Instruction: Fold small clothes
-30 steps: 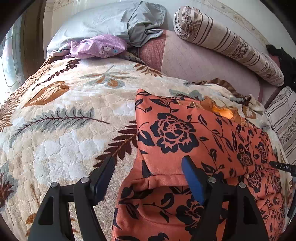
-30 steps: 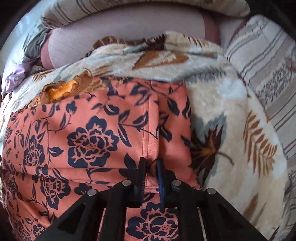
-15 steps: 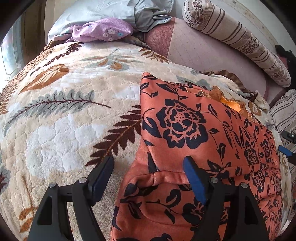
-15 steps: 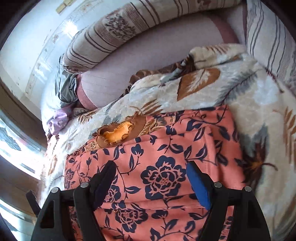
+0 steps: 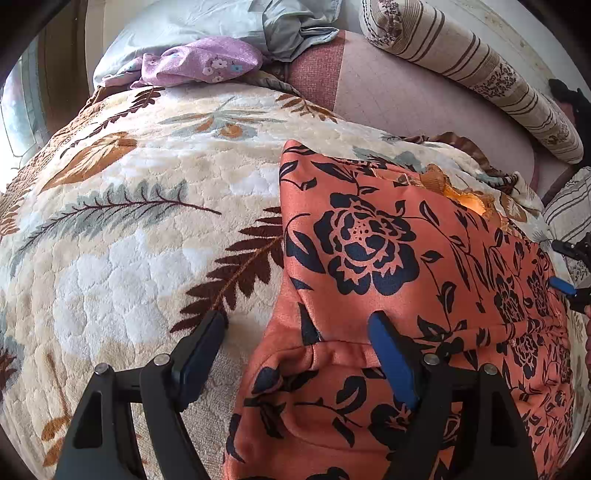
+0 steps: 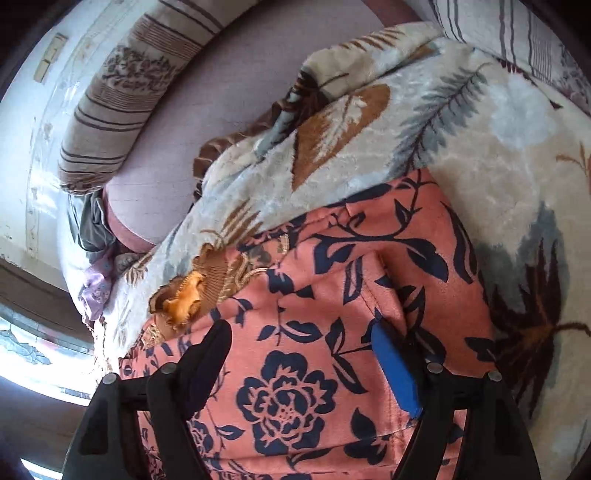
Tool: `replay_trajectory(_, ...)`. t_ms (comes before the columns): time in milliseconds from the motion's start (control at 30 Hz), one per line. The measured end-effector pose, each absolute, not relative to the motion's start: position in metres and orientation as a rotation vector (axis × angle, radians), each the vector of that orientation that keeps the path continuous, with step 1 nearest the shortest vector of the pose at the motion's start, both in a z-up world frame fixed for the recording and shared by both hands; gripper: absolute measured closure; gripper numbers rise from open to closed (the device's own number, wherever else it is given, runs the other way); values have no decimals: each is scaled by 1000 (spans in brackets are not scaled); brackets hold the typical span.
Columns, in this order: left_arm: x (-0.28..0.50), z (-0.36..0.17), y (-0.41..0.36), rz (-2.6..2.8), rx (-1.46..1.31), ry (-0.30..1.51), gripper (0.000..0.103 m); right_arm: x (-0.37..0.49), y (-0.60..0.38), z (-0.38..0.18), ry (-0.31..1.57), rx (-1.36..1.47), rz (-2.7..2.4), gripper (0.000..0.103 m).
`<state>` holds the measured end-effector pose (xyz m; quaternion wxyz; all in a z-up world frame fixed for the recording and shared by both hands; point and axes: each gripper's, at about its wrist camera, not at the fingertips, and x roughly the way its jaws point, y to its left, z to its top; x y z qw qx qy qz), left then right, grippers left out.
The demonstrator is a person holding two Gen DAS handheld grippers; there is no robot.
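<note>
An orange garment with dark navy flowers (image 5: 388,258) lies folded on a cream leaf-patterned blanket (image 5: 129,240). My left gripper (image 5: 297,325) is open and empty, its fingers straddling the garment's near left corner. My right gripper (image 6: 301,334) is open and empty above the garment (image 6: 295,369), near its right edge. The right gripper's tips (image 5: 565,266) also show at the far right of the left wrist view. An orange and brown embroidered piece (image 6: 192,291) peeks out at the garment's far edge.
A lilac flowered cloth (image 5: 199,66) and a grey pillow (image 5: 207,26) lie at the head of the bed. A striped bolster (image 5: 480,70) runs along the wall. Pink mattress (image 5: 406,99) shows beyond the blanket. A striped cushion (image 5: 569,206) sits at the right.
My right gripper opened and let go of the garment's edge, then tilted and lifted back. My left gripper stayed open and shifted slightly forward over the corner.
</note>
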<state>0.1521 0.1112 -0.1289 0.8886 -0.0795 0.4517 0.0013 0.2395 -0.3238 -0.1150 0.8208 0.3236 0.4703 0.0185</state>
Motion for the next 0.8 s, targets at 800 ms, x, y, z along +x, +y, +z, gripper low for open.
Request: replay_trajectory(800,151,-130,109,17,-143,941,20,254,-316,-132,1067,577,60,19)
